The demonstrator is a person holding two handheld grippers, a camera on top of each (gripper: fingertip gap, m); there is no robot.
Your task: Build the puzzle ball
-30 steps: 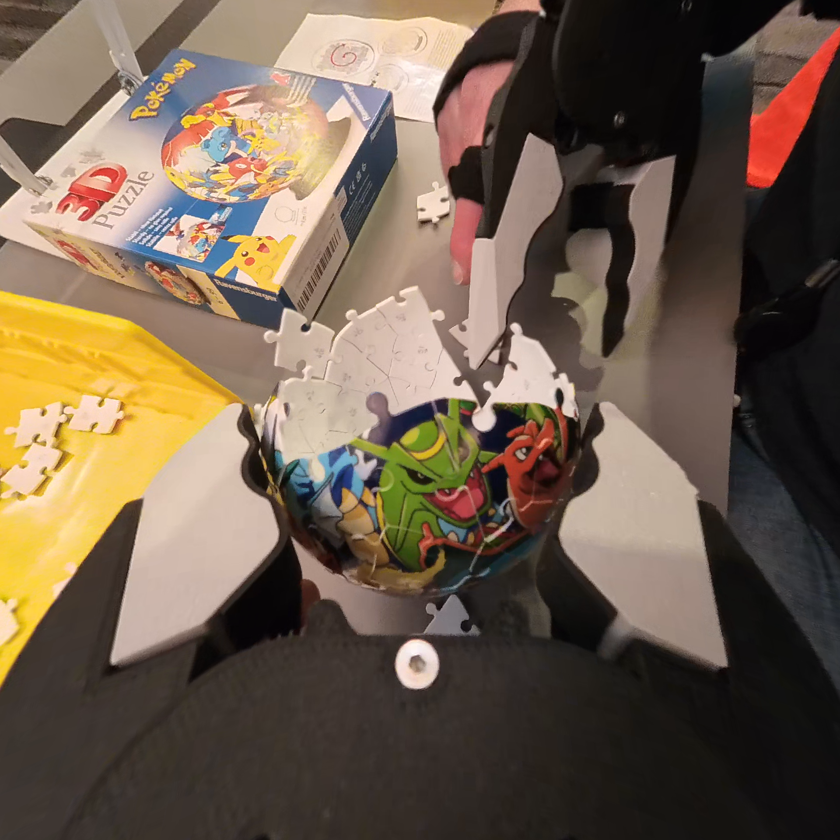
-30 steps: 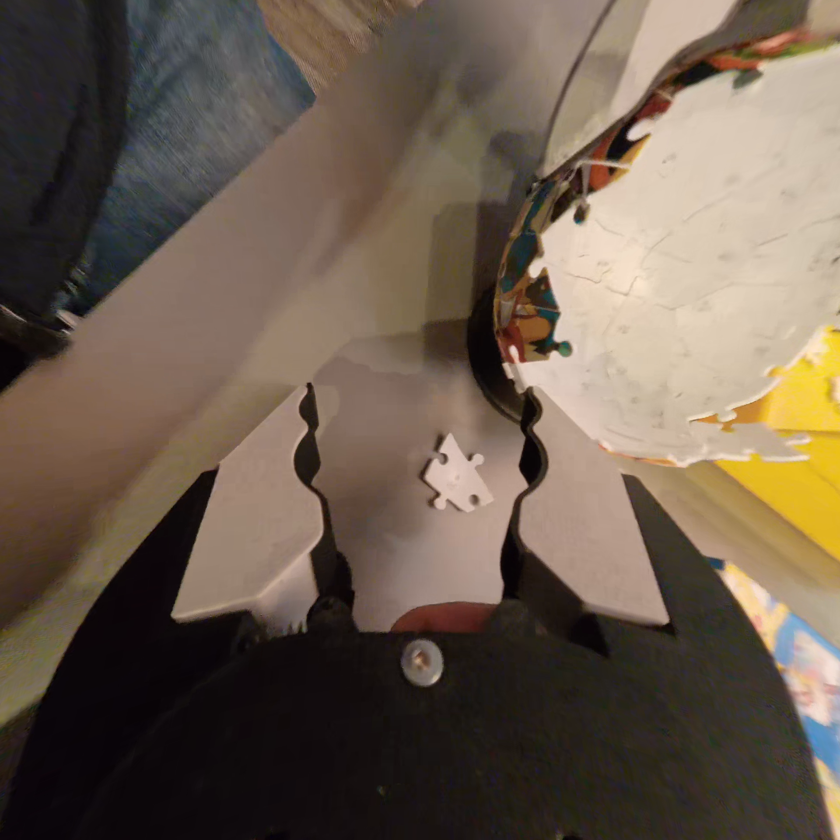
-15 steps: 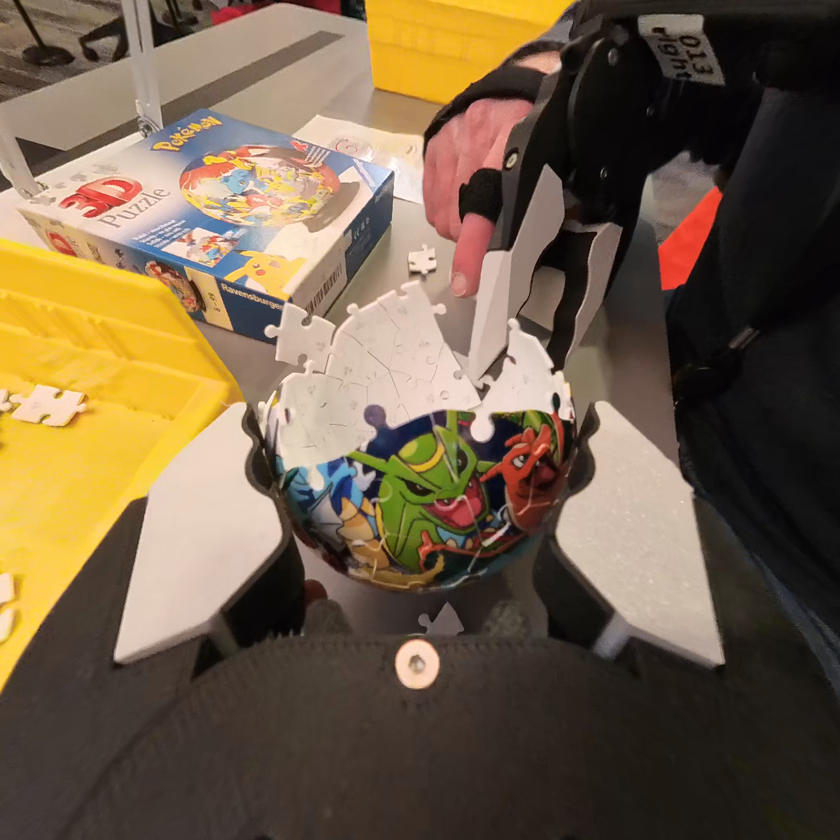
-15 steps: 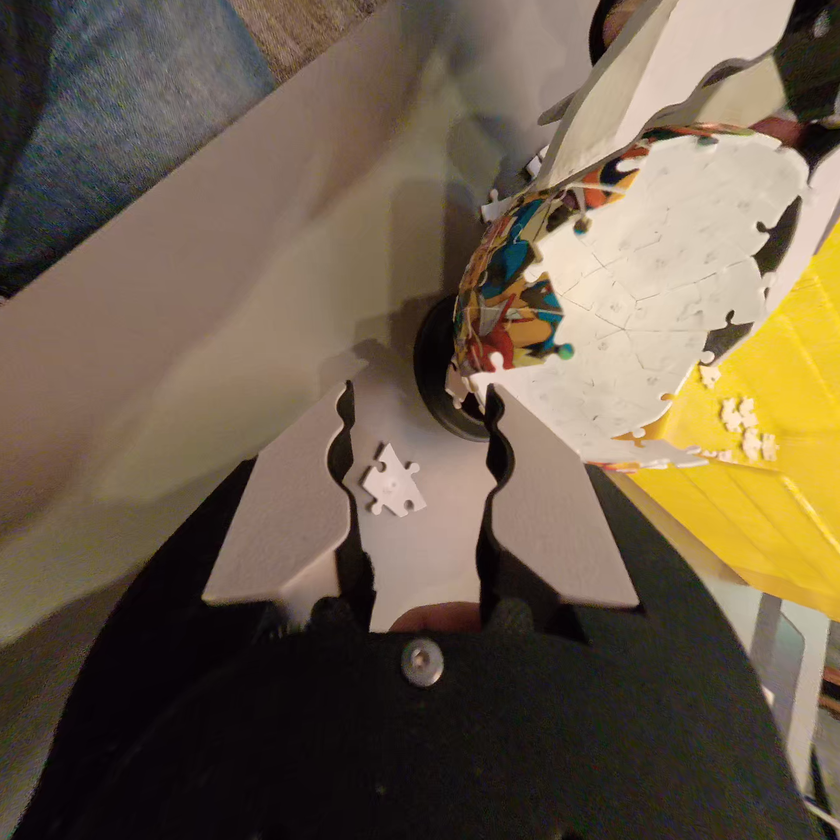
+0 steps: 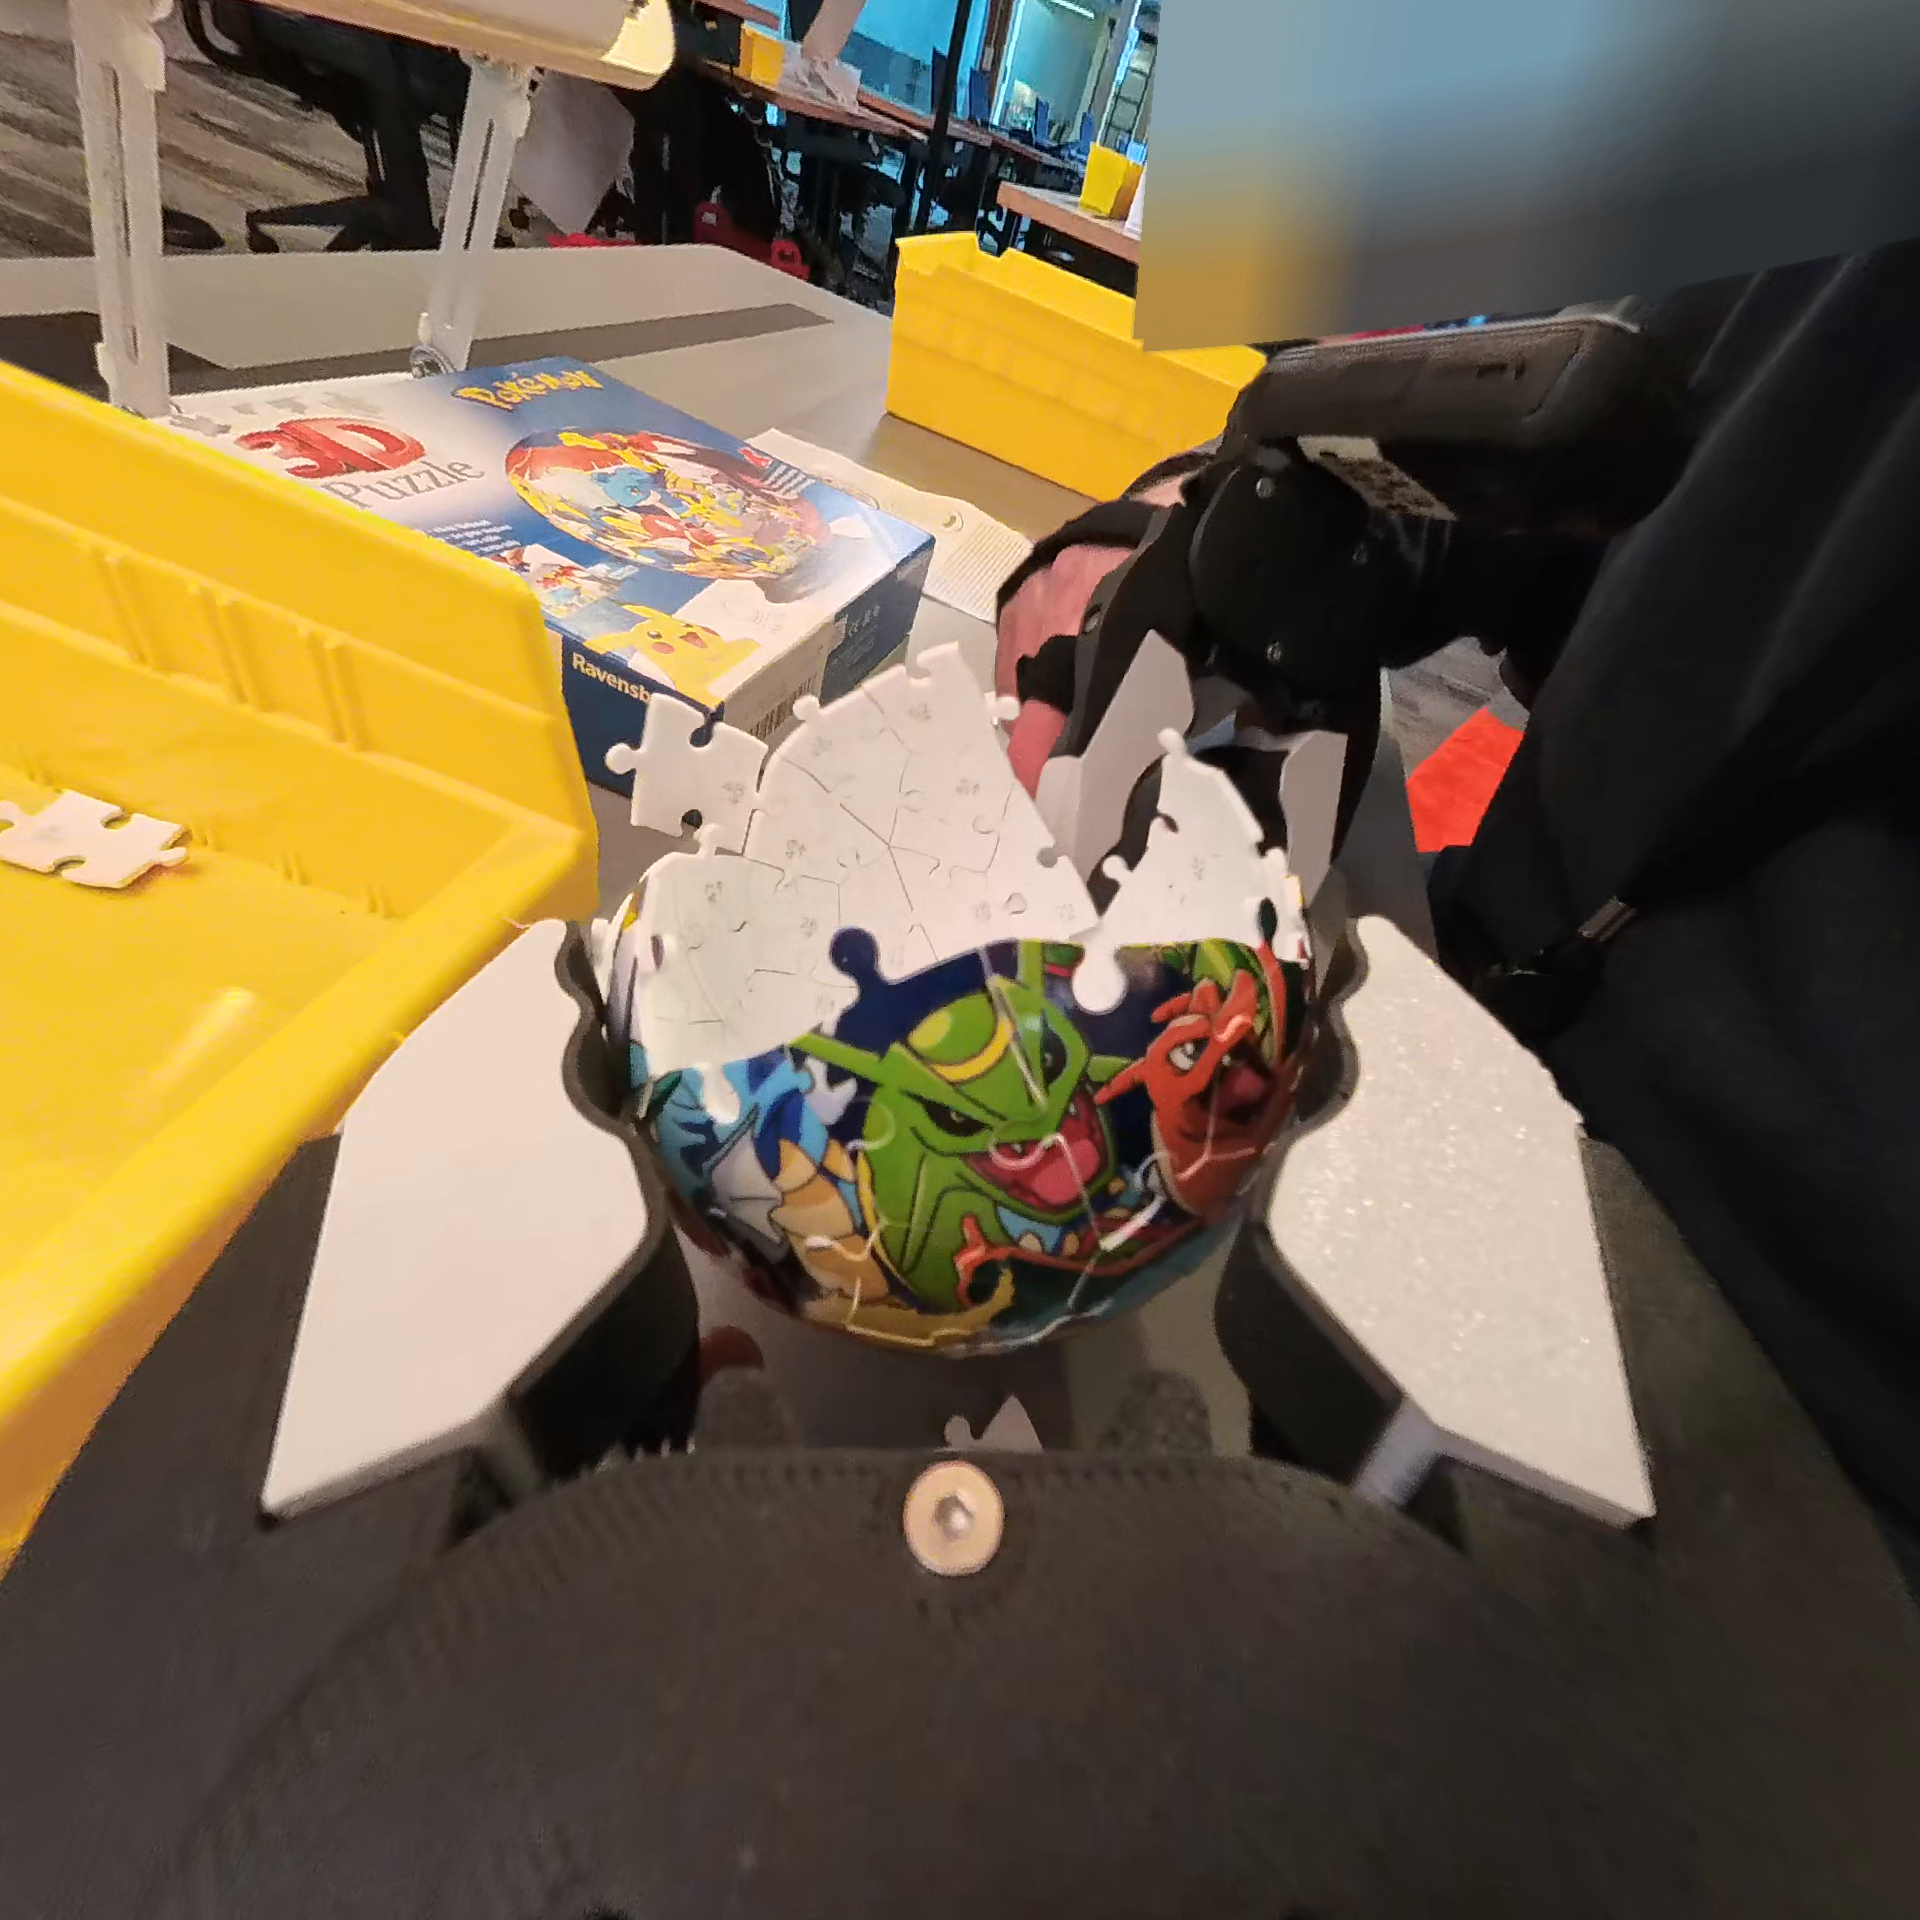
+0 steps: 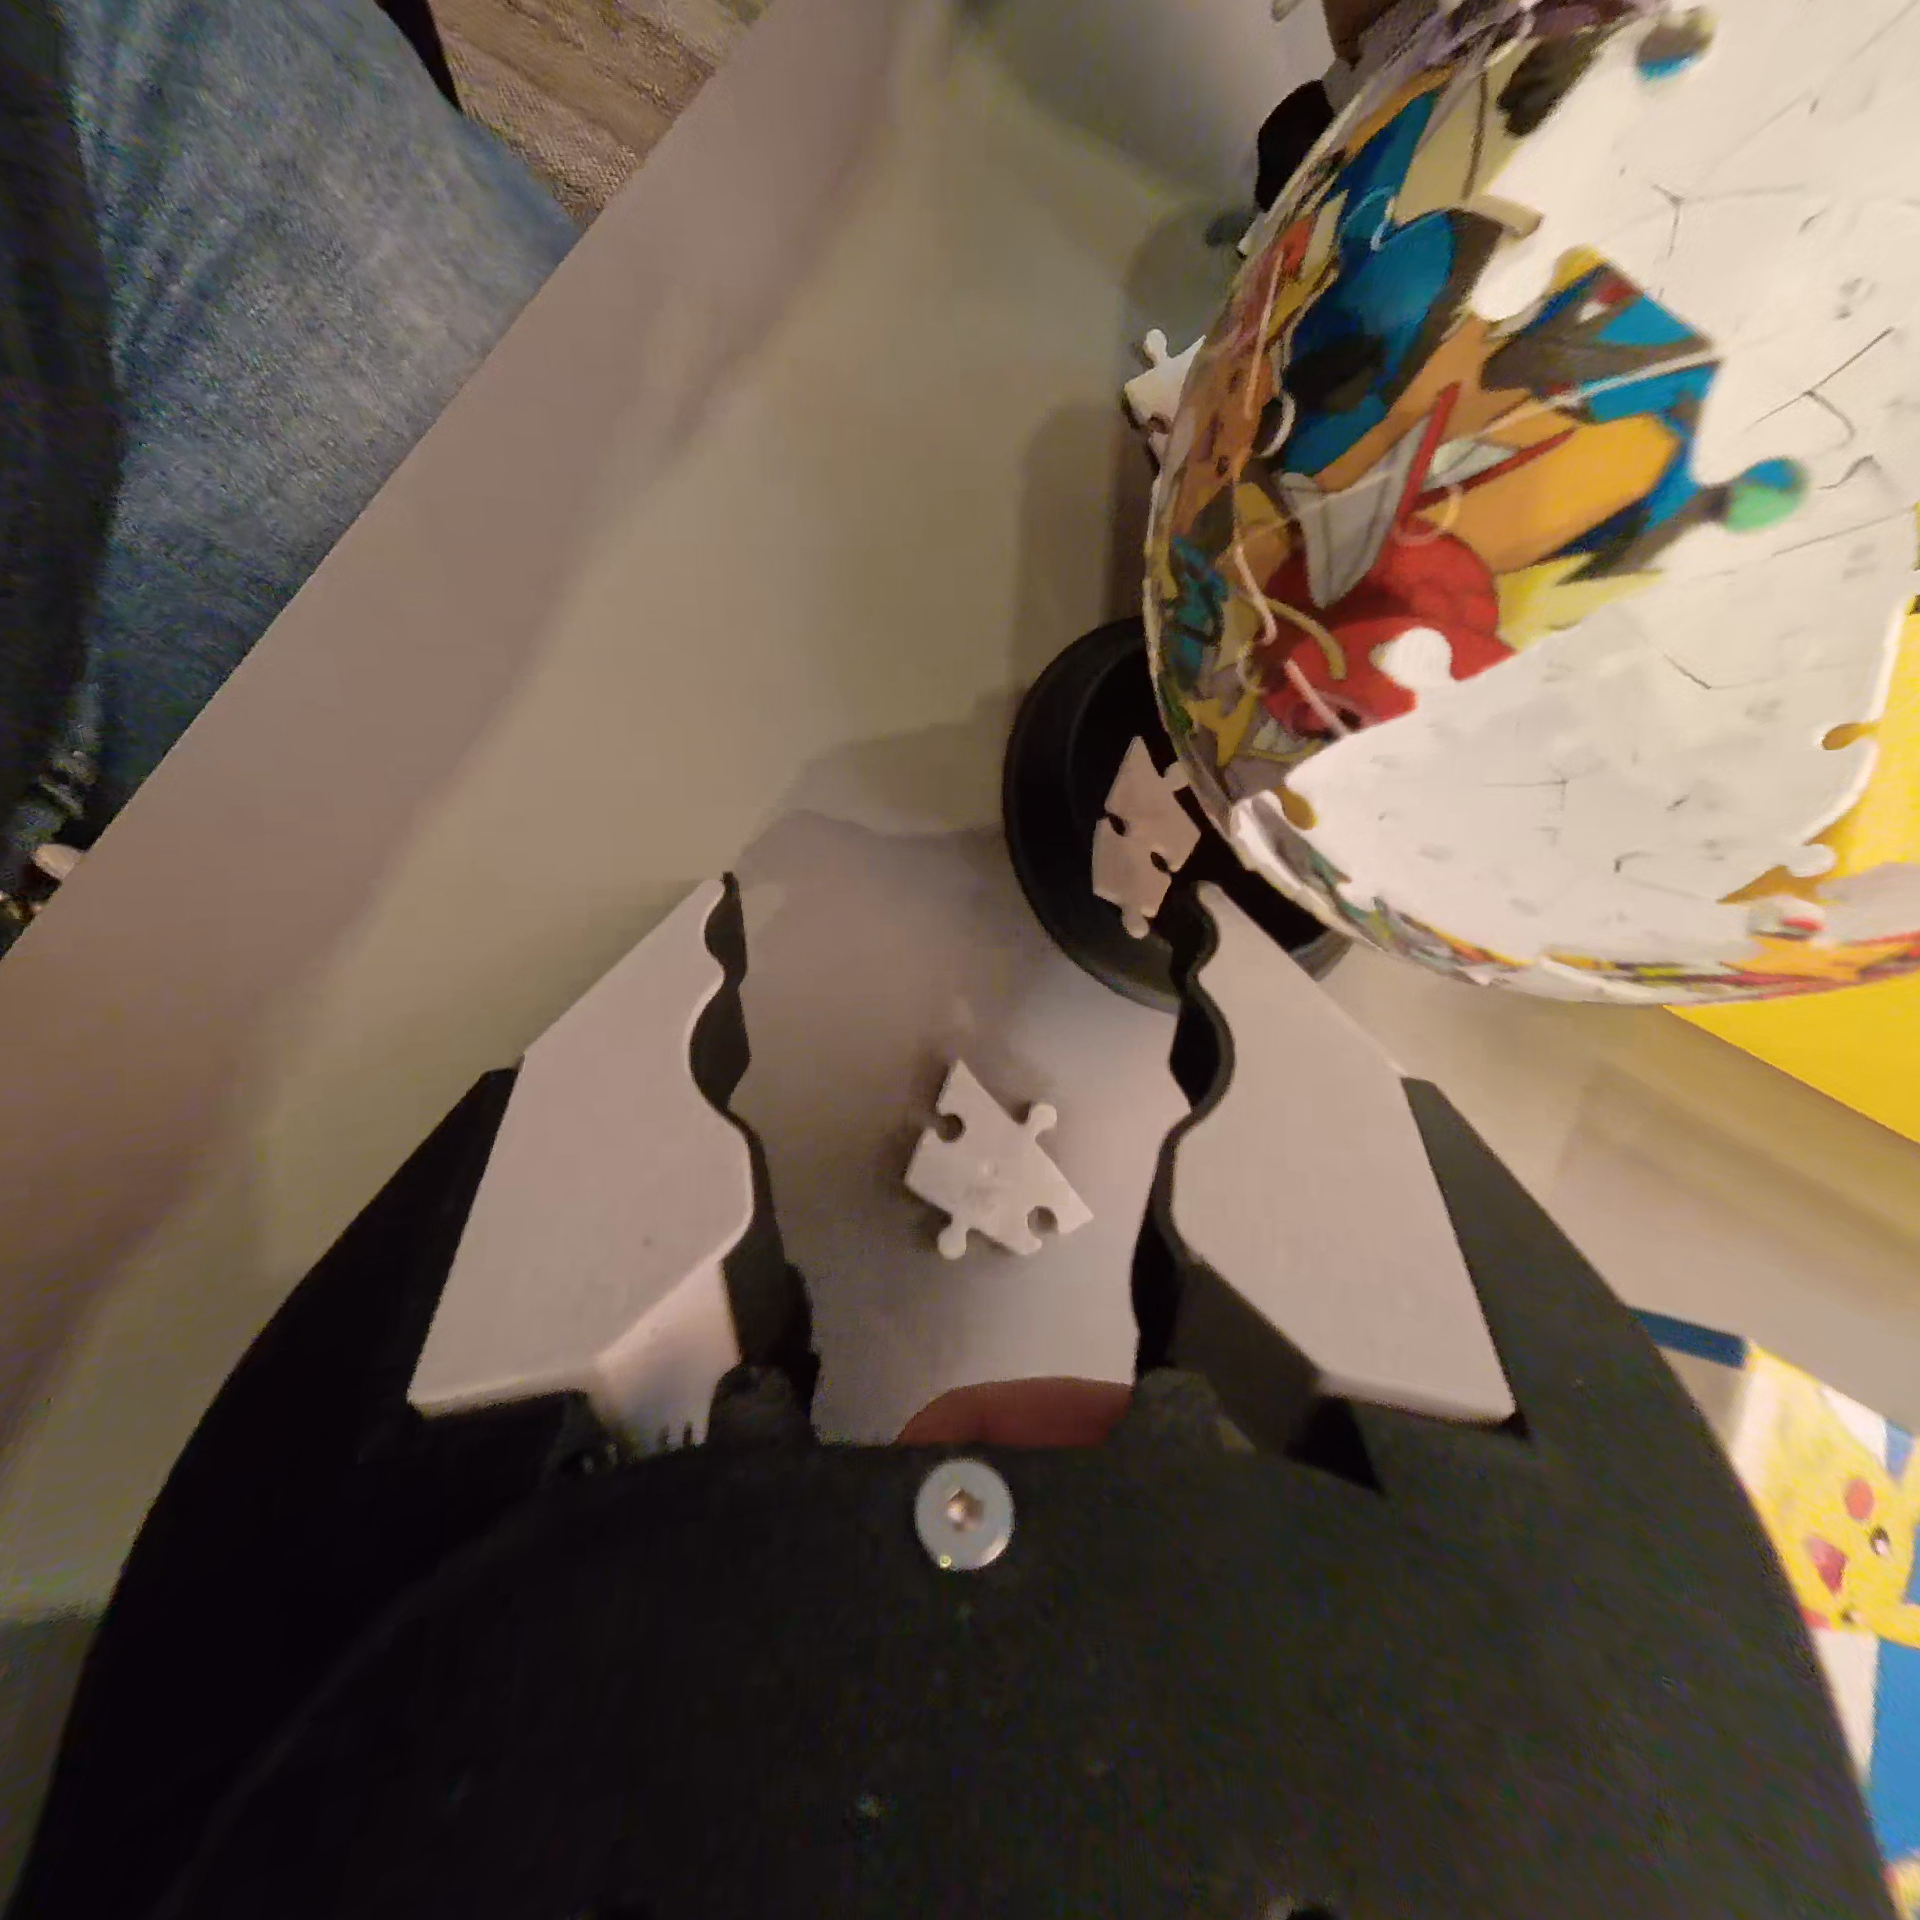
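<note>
**Half-built puzzle ball held while the other tool hangs over a loose piece**

The left tool [image 5: 951,1049] is clamped on the puzzle ball [image 5: 966,1122], one finger pressed to each side of it, holding it up off the grey worktop [image 5: 831,364]. The ball is an unfinished shell: printed colours on the lower part, white piece-backs showing inside at its jagged top edge.

Beyond the ball, the right tool [image 6: 961,940] points down at the worktop with its jaws apart and nothing between them but a single white puzzle piece [image 6: 992,1179] lying flat on the surface. A black ring stand [image 6: 1070,831] sits just past it, with another piece [image 6: 1138,831] resting on it.

To the left are a yellow bin [image 5: 260,831] with a loose piece inside and the blue puzzle box [image 5: 644,551].
</note>
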